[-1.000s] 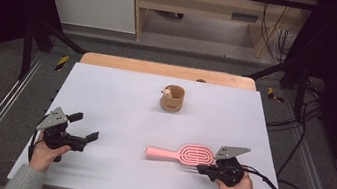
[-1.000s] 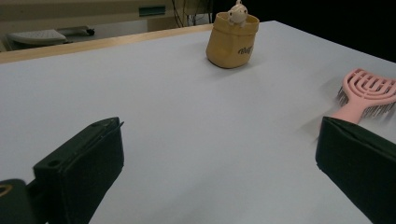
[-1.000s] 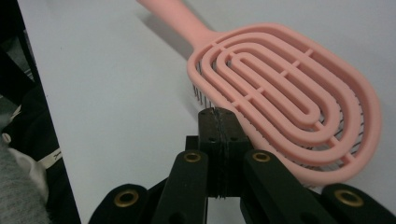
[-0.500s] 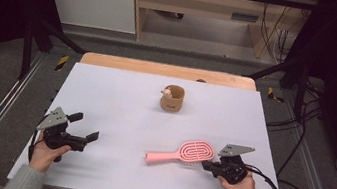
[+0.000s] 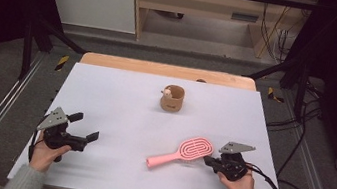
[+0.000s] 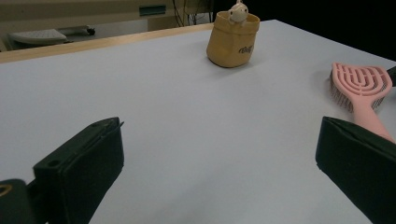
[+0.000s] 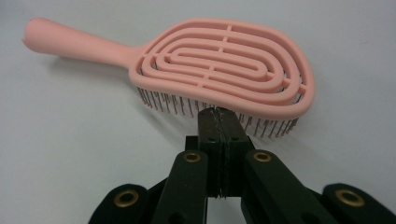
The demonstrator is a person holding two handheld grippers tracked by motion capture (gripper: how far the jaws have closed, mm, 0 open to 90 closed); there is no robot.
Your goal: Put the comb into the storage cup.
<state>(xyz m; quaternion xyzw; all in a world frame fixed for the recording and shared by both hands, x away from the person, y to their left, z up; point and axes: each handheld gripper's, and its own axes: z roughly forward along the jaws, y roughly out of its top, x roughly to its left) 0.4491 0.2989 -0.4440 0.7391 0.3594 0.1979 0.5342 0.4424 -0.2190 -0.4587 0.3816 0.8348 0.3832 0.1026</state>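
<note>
Tan cup (image 6: 232, 39): small dark logo, unreadable; pink brush (image 6: 362, 88) unmarked.

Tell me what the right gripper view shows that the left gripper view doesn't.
Right gripper view alone: its shut jaws pushed in under the pink hairbrush, among the bristles. Left gripper view alone: its two jaws wide apart and a tan pouch with a small pale toy peeking out. Both share the hairbrush and the white table.
</note>
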